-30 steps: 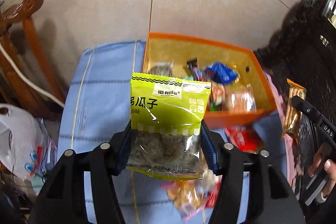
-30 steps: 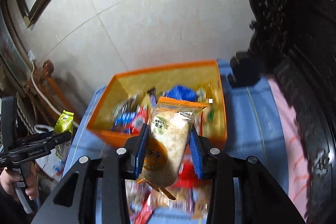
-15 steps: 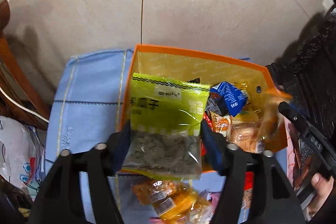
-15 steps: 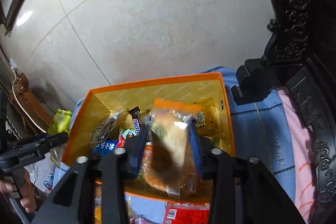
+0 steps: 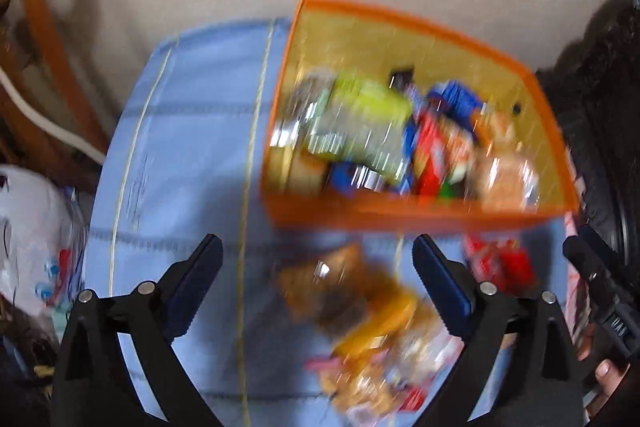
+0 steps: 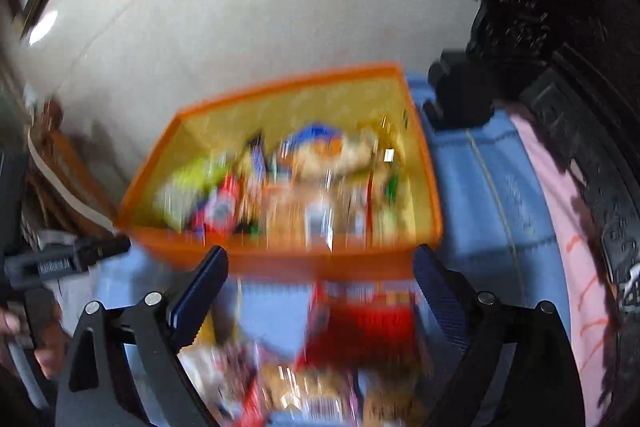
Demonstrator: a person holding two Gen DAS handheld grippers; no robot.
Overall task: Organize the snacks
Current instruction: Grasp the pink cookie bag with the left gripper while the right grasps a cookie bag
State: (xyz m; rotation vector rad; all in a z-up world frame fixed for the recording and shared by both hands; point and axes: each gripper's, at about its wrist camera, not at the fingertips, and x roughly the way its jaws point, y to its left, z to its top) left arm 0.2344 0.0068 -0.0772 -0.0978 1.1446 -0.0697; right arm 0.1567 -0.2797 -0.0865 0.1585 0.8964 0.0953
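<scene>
Presently both tools, left tool (image 5: 316,271) and right tool (image 6: 320,283), are opening wide, empty, above loose snack packets (image 5: 376,323): light, crinkly, slippery; pinching a sealed edge seems best.

Left gripper (image 5: 318,281): black angular arms, dark blue ribbed pads (image 5: 200,279) on inner finger faces, silver round screws behind pads. Right gripper (image 6: 320,287): same black frame, blue pads, silver screws; blurred white lettering on body.
</scene>
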